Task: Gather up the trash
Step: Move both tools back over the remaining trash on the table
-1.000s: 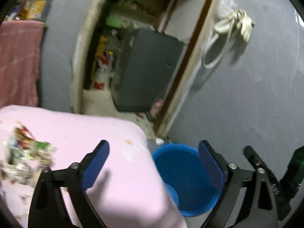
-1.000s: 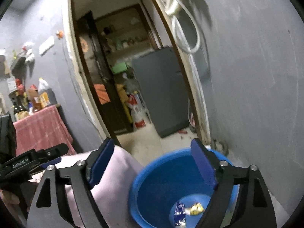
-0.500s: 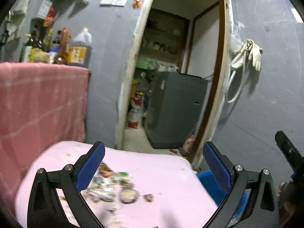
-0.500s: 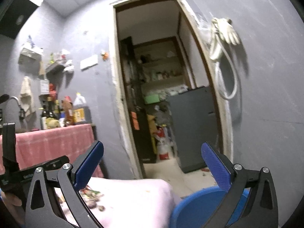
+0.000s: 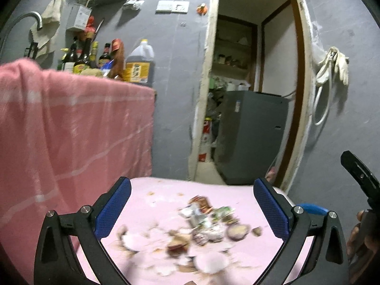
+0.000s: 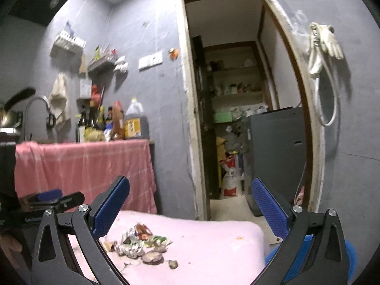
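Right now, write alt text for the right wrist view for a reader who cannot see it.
The open, empty right gripper faces a pile of wrappers and scraps on a pink-covered table. A blue basin sits low right, and the left gripper shows at the left edge. Behind are a grey wall and an open doorway.

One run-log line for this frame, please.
left gripper: open, empty | right gripper: open, empty | trash pile: on pink table, untouched | blue bin: right of table

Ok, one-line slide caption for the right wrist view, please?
Right gripper open and empty above the pink table, facing the trash pile; blue basin at lower right.
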Tool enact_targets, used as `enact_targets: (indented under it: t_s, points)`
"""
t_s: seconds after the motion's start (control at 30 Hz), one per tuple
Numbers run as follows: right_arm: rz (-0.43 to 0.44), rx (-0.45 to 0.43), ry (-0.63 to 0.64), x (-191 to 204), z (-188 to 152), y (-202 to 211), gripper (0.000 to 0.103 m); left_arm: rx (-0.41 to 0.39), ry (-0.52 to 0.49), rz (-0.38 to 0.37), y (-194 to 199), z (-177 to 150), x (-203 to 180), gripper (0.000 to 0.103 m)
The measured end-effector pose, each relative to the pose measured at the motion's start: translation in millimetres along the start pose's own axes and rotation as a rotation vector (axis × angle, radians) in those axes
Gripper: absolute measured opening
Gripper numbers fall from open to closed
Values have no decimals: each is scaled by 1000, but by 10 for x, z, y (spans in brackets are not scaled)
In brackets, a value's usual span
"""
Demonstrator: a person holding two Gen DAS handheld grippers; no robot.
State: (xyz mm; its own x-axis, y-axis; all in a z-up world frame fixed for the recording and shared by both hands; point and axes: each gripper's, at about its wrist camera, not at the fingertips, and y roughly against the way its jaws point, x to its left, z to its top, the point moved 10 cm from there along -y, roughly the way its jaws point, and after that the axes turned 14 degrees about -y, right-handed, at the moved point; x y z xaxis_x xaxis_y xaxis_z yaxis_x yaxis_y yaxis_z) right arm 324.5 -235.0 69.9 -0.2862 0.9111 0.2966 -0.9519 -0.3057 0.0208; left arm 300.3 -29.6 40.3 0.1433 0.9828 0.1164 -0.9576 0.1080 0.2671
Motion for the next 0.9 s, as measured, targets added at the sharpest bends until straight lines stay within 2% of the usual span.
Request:
enact_targets:
  t_s: [0.2,0.4,0.47,0.67,0.9]
  points:
    - [-19,139,38,16,-423,-266,103,87,19,14,-156,-374,187,101]
    - [-82,300,34,-107,-794,-477,103,264,10,-7,-397,-762,187,101]
    - [-104,362,30,-154,-932,-536,103,301,4,-17,-427,-850,162,101]
    - [-142,530,52,-234,-1303,-671,103,376,-24,-48,-504,-972,85,101]
    - [-162,644,64,-289,-1548,-734,103,432,5,-75,-593,-1085,125,101]
